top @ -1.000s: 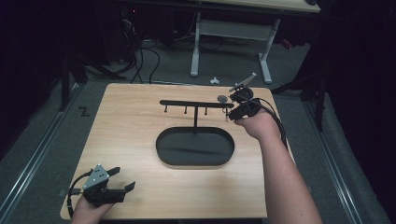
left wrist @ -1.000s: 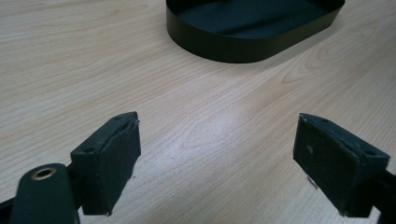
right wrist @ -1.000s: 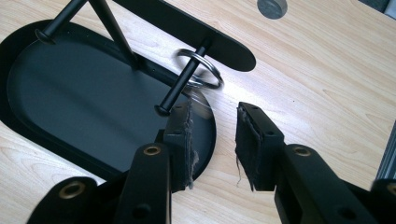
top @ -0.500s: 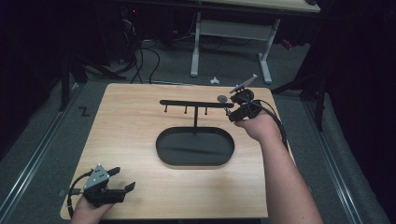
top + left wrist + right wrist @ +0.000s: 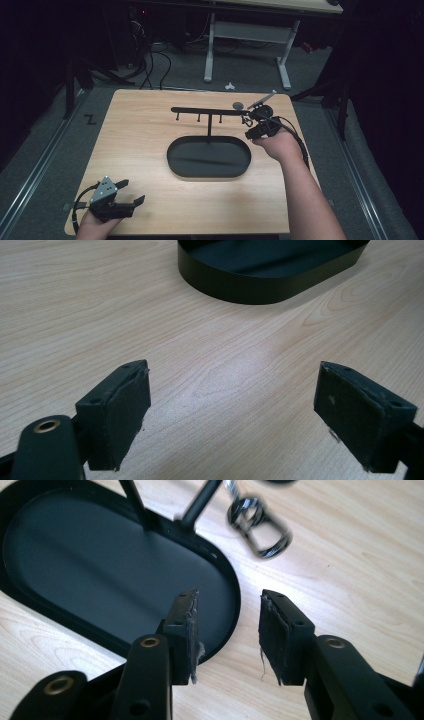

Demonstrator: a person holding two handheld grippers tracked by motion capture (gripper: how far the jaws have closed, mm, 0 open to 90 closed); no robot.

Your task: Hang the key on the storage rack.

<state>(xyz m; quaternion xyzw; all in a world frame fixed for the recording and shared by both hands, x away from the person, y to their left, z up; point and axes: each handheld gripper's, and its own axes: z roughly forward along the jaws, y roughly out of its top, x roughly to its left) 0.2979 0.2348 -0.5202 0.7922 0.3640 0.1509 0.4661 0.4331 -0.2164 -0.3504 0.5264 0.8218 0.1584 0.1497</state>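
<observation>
A black oval tray (image 5: 170,160) lies mid-table, and a thin post rises from it to a horizontal hook bar (image 5: 200,110). A small metal ring (image 5: 260,525) hangs blurred by the bar's right end. My right gripper (image 5: 250,121) is just short of that end. Its jaws have just been opening, and in the right gripper view the right gripper (image 5: 228,597) is open with nothing between the pads, above the tray rim (image 5: 230,580). My left gripper (image 5: 131,191) rests at the near left corner. There the left gripper (image 5: 232,370) is wide open over bare wood, facing the tray wall (image 5: 260,287).
A small grey disc (image 5: 238,105) lies on the wood just behind the bar's right end. Beyond the far edge of the table (image 5: 125,130) stand a white desk frame (image 5: 245,35) and loose cables (image 5: 150,65) on the floor.
The right hand has drawn back slightly from the bar's end toward the near side. The left hand has stayed where it was.
</observation>
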